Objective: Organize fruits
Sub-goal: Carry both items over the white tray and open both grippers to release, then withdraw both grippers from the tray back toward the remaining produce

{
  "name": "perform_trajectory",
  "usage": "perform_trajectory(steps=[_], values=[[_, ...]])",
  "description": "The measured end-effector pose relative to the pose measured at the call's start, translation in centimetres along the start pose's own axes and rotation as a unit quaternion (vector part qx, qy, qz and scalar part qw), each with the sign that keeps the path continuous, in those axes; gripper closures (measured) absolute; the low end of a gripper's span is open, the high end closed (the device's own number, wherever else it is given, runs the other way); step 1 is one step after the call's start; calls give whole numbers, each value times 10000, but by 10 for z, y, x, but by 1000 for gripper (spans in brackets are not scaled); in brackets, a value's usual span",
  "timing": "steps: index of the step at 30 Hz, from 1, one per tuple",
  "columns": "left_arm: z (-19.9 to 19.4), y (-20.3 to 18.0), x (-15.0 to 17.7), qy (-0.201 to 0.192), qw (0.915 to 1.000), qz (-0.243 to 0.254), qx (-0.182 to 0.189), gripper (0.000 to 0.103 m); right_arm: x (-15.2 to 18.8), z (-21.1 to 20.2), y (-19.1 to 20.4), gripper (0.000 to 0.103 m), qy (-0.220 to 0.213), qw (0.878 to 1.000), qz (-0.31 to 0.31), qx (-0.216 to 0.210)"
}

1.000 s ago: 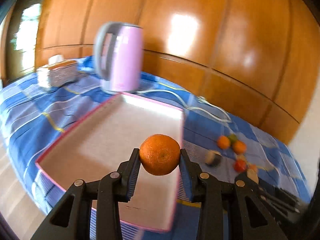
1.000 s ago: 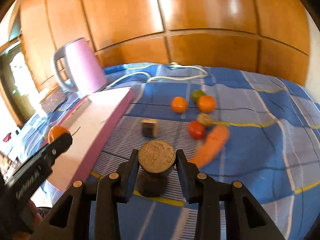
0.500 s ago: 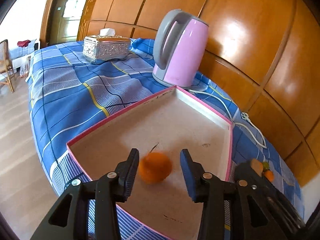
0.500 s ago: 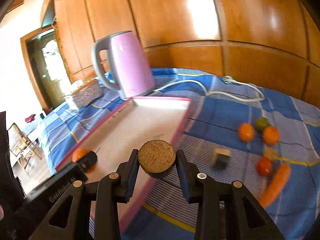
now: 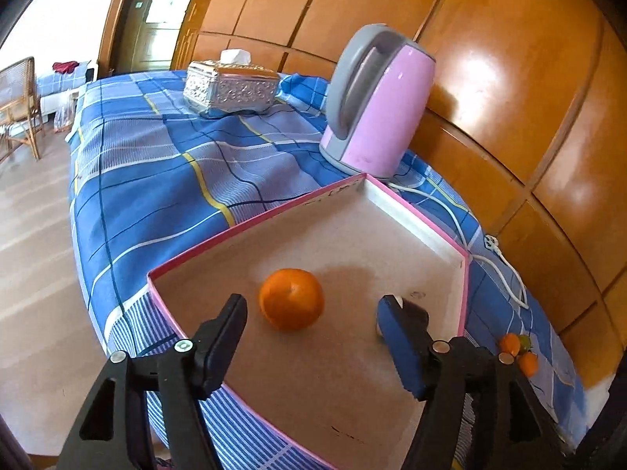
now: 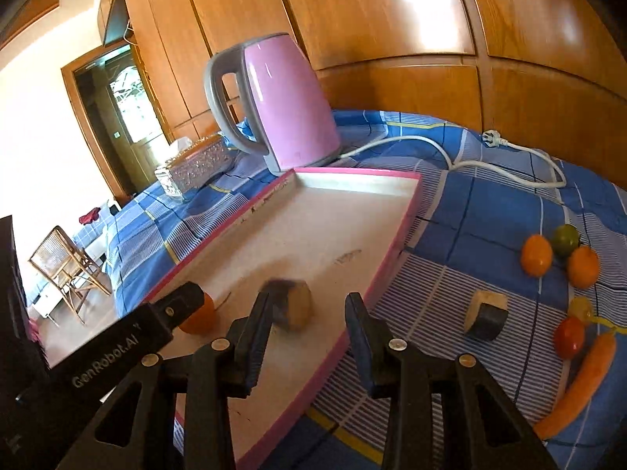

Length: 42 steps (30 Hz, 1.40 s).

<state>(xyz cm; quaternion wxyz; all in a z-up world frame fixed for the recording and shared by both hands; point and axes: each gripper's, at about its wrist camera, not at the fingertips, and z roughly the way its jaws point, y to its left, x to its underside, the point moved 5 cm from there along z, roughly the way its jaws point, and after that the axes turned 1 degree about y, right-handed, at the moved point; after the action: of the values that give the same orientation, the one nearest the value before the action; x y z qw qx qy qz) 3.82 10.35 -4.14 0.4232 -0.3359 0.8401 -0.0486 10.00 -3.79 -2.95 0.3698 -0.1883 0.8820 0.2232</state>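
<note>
A: Since the orange (image 5: 291, 299) sits in the pink tray (image 5: 464, 293), near its front corner, what does the left gripper (image 5: 313, 327) do?

B: Its fingers are opening wide and touch nothing. I think it should lift straight up so it does not bump the orange.

A: And the right gripper (image 6: 309, 323)?

B: Its fingers are opening too. The brown slice (image 6: 292, 304) looks loose, low over the tray. Let it settle. More fruit (image 6: 536, 255) waits on the bed (image 6: 490, 211), beside the tray.

Orange fruit (image 5: 292, 298); pink-rimmed tray (image 5: 415, 211); pink-grey kettle (image 5: 378, 102); blue checked cloth (image 5: 164, 172).
</note>
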Motion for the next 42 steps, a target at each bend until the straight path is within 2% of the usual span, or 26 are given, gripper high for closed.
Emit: perform_trajectory(steps=[5, 12, 21, 27, 32, 36, 39, 40, 42], values=[[-5, -8, 3, -42, 9997, 195, 166, 25, 8, -9, -12, 63, 45, 9991, 99, 419], [-9, -21, 8, -55, 9976, 550, 416, 23, 16, -27, -30, 63, 4, 9959, 345, 837], [-12, -42, 19, 64, 9906, 1125, 781, 22, 27, -56, -57, 63, -108, 9875, 811, 1344], [-22, -69, 36, 11, 9747, 1925, 1137, 22, 32, -79, -88, 63, -234, 9755, 1379, 1701], [-30, -89, 50, 34, 9582, 2450, 1476, 22, 38, -99, -119, 63, -352, 9594, 1954, 2003], [-33, -100, 61, 197, 9462, 2709, 1756, 27, 46, -110, -140, 63, -412, 9451, 2380, 2203], [-34, -109, 74, 468, 9325, 2882, 2127, 27, 51, -115, -151, 63, -422, 9367, 2622, 2284], [-34, -114, 80, 592, 9249, 2998, 2264, 28, 53, -117, -154, 63, -447, 9335, 2708, 2308], [-36, -122, 91, 672, 9146, 3217, 2355, 29, 54, -118, -159, 63, -460, 9303, 2831, 2286]])
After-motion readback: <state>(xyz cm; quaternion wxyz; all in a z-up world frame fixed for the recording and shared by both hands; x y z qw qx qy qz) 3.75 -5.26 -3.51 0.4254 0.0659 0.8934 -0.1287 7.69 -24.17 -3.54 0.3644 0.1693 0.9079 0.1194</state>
